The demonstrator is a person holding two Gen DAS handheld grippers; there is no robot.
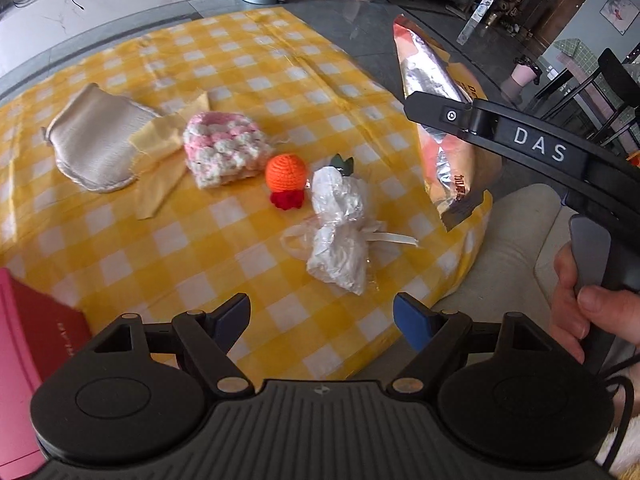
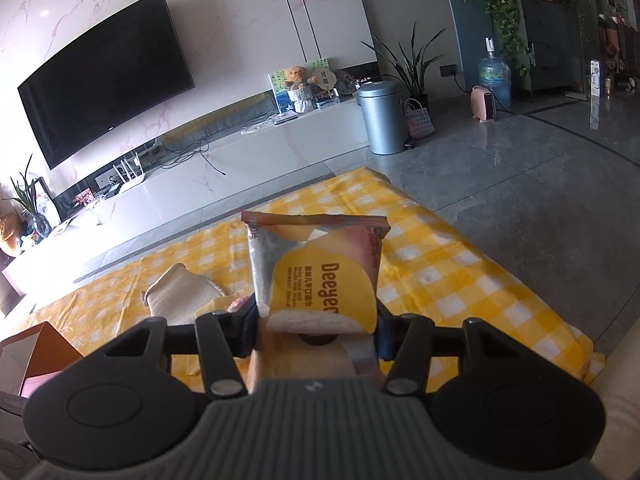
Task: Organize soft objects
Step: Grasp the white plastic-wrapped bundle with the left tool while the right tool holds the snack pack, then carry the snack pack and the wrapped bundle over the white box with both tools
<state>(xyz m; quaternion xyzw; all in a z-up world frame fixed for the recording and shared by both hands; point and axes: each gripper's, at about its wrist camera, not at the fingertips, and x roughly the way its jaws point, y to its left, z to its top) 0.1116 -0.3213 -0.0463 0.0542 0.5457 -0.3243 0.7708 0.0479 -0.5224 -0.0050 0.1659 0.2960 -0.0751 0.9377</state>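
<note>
While R gripper (image 2: 318, 330) lifts the pack (image 2: 316, 268) clamped crosswise, clear of the cloth (image 1: 248, 80), L gripper (image 1: 322, 318) hangs spread & empty, prob. lining up on plastic bundle (image 1: 340, 220).

The left wrist view looks steeply down, from close above, at the yellow checked cloth (image 1: 248, 64) on the counter. The right wrist view faces more level, across the same cloth (image 2: 460, 264) to the television wall (image 2: 224, 12). Both views share the wipes packet (image 1: 440, 120) (image 2: 320, 276) and beige mitt (image 1: 96, 140) (image 2: 184, 296).
</note>
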